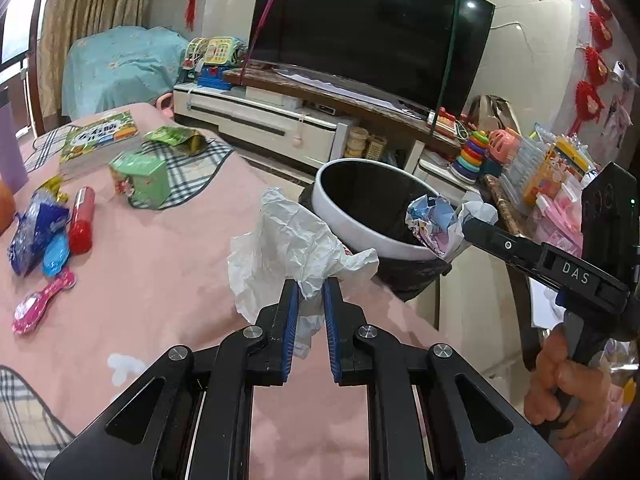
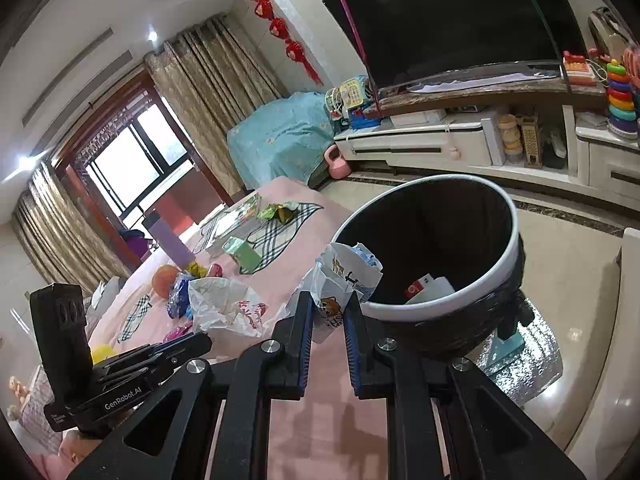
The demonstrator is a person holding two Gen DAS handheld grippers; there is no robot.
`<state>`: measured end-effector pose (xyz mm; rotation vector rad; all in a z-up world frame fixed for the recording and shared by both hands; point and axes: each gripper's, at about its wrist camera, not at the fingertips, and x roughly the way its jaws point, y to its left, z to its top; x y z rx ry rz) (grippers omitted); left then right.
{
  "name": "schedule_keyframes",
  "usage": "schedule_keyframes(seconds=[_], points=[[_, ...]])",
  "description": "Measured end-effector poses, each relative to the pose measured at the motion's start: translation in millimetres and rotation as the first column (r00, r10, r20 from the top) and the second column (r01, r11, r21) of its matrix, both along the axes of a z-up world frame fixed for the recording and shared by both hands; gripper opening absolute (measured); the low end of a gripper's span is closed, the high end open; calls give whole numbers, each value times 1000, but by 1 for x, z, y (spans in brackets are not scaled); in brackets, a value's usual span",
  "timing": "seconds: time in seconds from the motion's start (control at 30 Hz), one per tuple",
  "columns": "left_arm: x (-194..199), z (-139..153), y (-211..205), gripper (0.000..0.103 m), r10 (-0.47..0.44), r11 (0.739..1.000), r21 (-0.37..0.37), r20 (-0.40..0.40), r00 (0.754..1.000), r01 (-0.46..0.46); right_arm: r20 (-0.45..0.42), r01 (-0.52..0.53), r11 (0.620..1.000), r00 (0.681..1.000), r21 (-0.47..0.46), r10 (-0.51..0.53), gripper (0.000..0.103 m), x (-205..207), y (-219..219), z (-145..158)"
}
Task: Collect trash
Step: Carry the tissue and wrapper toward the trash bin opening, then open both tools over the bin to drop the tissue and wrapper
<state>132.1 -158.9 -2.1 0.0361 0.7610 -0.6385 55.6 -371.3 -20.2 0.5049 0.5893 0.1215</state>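
Two tongs work over a pink-covered bench [image 1: 168,256] facing a dark television [image 1: 360,36]: the left tongs [image 1: 311,292] clench crumpled white paper [image 1: 288,240] above the bench edge. Right tongs [image 2: 329,312] grip a printed wrapper [image 2: 344,276] at the white rim of the bin [image 2: 516,248]; only the right view shows a white-and-red box [image 2: 430,290] inside.

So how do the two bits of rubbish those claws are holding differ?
The left gripper pinches a plain white wrapper over the pink bedspread. The right gripper holds a printed paper bag at the bin rim. Both are crumpled and clamped.
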Motion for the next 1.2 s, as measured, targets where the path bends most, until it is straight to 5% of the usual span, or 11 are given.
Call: schedule_keyframes(seconds=[1.2], points=[[39,20,-100,13,-107,993,54,44,993,105,-21,83,995,996,-53,-84,15,23,-57,4]])
